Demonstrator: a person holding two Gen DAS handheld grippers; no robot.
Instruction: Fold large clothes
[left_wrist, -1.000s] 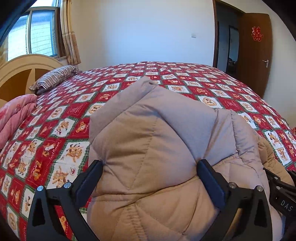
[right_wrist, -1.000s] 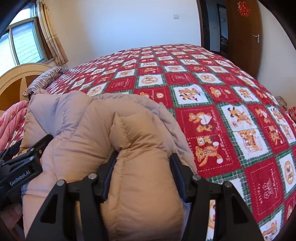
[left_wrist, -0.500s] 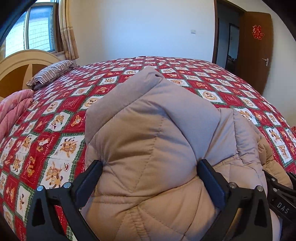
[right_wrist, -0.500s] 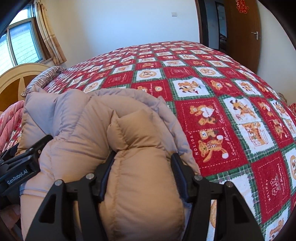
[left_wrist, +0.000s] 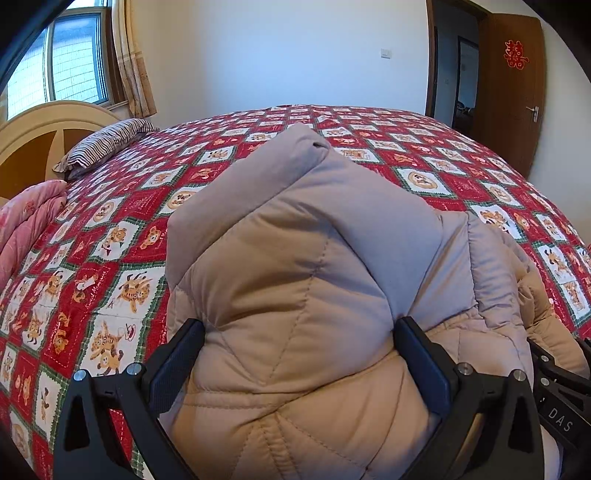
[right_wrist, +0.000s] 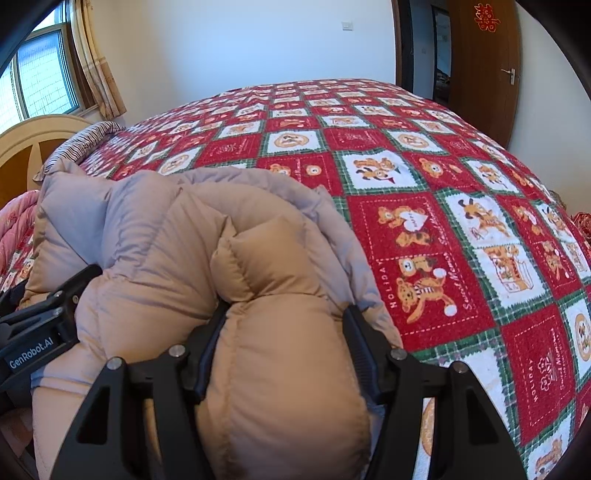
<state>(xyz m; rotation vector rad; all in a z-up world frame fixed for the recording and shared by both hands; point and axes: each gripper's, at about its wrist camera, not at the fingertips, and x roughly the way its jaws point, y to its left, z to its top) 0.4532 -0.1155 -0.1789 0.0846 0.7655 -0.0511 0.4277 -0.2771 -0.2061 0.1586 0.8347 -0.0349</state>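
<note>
Home bedroom. Big bed (left_wrist: 461, 173) under a red patchwork bedspread (right_wrist: 424, 177) with teddy bears, striped pillow (left_wrist: 107, 146), curved wooden headboard (left_wrist: 44, 129), pink quilt (left_wrist: 26, 221) at the side. Curtained window (left_wrist: 74, 59), white walls, brown door (left_wrist: 513, 85) with a red paper decoration (left_wrist: 515, 54).

Right gripper (right_wrist: 282, 343) had a fat roll of the beige puffer jacket (right_wrist: 177, 258) squeezed between its black fingers (right_wrist: 360, 349), jaws just easing wider. Left gripper (right_wrist: 44, 325) poked in on the jacket's left side. The red teddy-bear quilt (right_wrist: 424, 177) spread out behind the jacket, right up to the brown door (right_wrist: 480, 62).
</note>
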